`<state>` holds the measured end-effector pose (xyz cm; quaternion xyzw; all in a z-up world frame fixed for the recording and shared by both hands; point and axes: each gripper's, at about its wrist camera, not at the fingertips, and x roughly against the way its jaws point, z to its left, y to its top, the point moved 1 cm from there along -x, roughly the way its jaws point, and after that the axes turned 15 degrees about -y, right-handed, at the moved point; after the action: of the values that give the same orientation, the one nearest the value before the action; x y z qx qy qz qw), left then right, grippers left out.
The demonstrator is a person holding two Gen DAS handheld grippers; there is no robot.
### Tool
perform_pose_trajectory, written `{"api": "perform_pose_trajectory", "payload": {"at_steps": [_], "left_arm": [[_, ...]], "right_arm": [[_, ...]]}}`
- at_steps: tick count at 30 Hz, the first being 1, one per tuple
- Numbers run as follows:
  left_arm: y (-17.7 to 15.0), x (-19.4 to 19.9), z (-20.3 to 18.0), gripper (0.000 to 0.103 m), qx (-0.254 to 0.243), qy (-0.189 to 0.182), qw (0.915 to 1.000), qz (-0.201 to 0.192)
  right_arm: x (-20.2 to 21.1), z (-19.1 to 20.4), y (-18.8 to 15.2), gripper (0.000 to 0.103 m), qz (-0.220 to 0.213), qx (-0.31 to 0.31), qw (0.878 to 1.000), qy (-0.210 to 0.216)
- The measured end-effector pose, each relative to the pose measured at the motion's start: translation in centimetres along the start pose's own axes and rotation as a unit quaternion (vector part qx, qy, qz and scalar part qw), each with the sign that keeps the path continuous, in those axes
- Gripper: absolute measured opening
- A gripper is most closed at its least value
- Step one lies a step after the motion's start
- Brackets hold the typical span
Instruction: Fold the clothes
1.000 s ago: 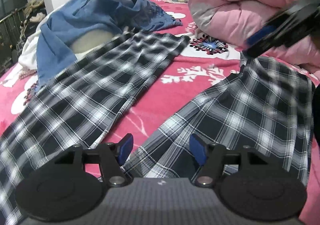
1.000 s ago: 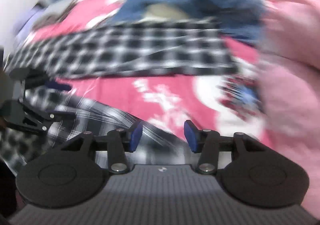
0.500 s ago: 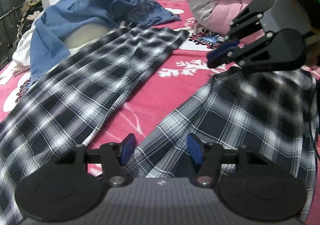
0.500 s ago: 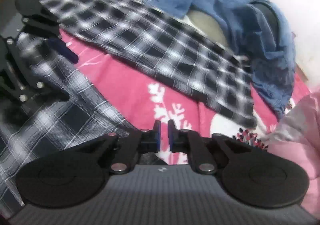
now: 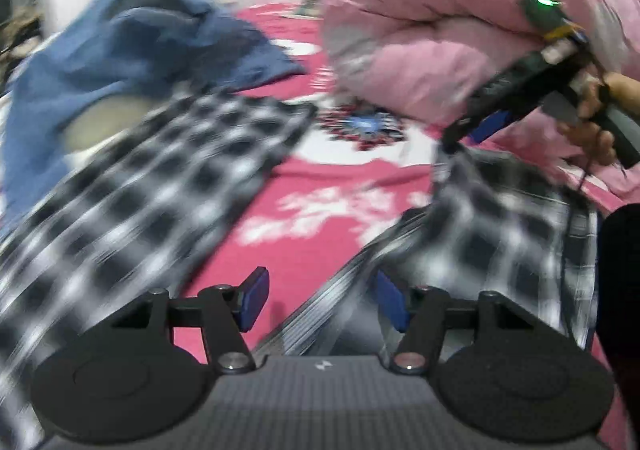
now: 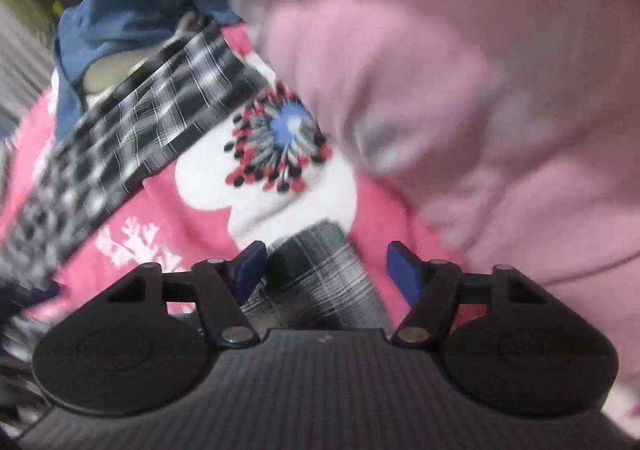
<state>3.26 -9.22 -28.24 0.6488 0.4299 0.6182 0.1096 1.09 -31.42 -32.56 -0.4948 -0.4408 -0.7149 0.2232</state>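
Note:
Black-and-white plaid trousers lie spread on the bed, one leg [image 5: 140, 189] running off to the left and the other [image 5: 500, 230] on the right. My left gripper [image 5: 324, 298] hovers open over the inner edge of the right leg, with that edge lying between its jaws. A hand [image 5: 592, 117] holds my right gripper [image 5: 480, 125] at the far end of the same leg. In the right wrist view, the right gripper [image 6: 328, 264] has its jaws opening, and the plaid leg end [image 6: 320, 274] lies loose between them. Both views are motion-blurred.
A pink bedspread [image 5: 320, 189] with white prints covers the bed. A bulky pink duvet [image 5: 440, 29] is heaped close behind the right gripper and fills the right wrist view [image 6: 480, 89]. A blue garment [image 5: 120, 49] is piled at the far left.
The right gripper, shut half a second ago, now stands open and has swung over to the far end of the right trouser leg by the duvet. The left gripper has shifted sideways.

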Motion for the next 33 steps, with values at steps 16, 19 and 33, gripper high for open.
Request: {"api": "perform_pose_trajectory", "payload": {"at_steps": [16, 19, 33], "left_arm": [[0.1, -4.5, -3.0, 0.055, -0.071, -0.03, 0.9965, 0.033], [-0.1, -4.2, -3.3, 0.049, -0.076, -0.027, 0.9963, 0.031], [1.8, -3.1, -3.1, 0.053, -0.032, -0.122, 0.9918, 0.018]], "right_arm": [[9.2, -4.6, -7.6, 0.008, -0.071, 0.24, 0.966, 0.063], [9.5, -5.3, -7.4, 0.008, -0.056, 0.217, 0.972, 0.075], [6.5, -6.4, -3.4, 0.062, -0.04, 0.002, 0.992, 0.117]]}}
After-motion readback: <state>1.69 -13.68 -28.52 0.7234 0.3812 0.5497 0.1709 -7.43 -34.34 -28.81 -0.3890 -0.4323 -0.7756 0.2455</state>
